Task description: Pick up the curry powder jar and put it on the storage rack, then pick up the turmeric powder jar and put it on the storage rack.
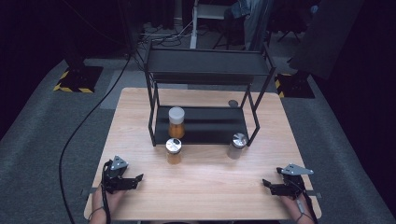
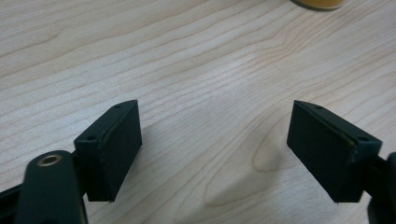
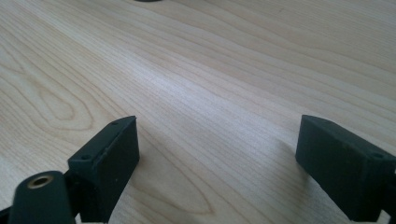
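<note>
Both grippers rest low on the near edge of the table (image 1: 205, 186), well apart from each other. Left gripper (image 1: 138, 178) has its jaws apart with bare wood between them; right gripper (image 1: 265, 182) likewise stands open and empty.

In the left gripper view the jar (image 2: 319, 3) is cut off at the top edge, so just a curved orange-yellow strip of its base is seen there. In the right gripper view a dark curved sliver sits at the top edge; what it belongs to cannot be told. Each hand is partly cut by the bottom of the high view, and the room behind the table is too dark to read.

A black two-level rack (image 1: 208, 65) stands on the far half of the table. On its lower shelf is a tall bottle (image 1: 176, 122) with a white cap and amber contents. A grey shaker (image 1: 236, 145) with a shiny lid stands by the rack's right front leg. A small dark round thing lies behind the rack, too small to name.

The jar stands just in front of the rack's left front corner, nearest the left gripper: short, clear, metal-lidded, amber inside. Nothing lies between it and either gripper.
</note>
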`<state>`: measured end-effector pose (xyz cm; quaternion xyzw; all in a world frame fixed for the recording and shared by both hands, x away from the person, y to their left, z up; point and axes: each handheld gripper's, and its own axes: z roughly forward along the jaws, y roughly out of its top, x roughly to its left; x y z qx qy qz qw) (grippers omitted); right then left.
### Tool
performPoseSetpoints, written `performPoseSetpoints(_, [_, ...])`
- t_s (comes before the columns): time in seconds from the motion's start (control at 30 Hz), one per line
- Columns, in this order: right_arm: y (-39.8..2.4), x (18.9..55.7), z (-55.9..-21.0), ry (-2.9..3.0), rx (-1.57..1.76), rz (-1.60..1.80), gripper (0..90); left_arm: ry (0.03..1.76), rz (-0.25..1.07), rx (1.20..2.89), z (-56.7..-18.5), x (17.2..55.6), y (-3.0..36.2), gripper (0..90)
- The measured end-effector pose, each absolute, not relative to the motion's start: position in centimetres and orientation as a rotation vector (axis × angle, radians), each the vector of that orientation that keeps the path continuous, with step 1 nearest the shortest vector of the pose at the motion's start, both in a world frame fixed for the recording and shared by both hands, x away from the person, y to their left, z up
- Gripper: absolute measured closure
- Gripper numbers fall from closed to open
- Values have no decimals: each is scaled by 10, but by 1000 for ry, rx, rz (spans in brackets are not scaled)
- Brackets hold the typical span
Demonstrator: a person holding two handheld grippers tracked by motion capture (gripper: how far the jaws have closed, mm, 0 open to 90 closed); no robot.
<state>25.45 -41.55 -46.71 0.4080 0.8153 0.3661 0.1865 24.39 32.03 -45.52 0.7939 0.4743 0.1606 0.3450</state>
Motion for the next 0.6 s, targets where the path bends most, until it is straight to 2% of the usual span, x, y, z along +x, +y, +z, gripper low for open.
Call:
performPoseSetpoints(0.07, [-415, 254, -467, 2295, 1150, 1030, 135, 1223, 442, 2065, -457, 242, 318, 167])
performPoseSetpoints(0.13, [-415, 254, -467, 2295, 1150, 1031, 134, 1220, 506, 2080, -461, 239, 310, 113])
performPoseSetpoints(0.17, [-415, 254, -467, 2295, 1150, 1031, 134, 1231, 505, 2084, -461, 239, 308, 78])
performPoseSetpoints(0.3, [-415, 254, -467, 2295, 1150, 1030, 134, 1252, 505, 2084, -460, 242, 303, 36])
performPoseSetpoints(0.6, [-416, 256, -467, 2302, 1144, 1030, 129, 1259, 507, 2079, -460, 241, 302, 30])
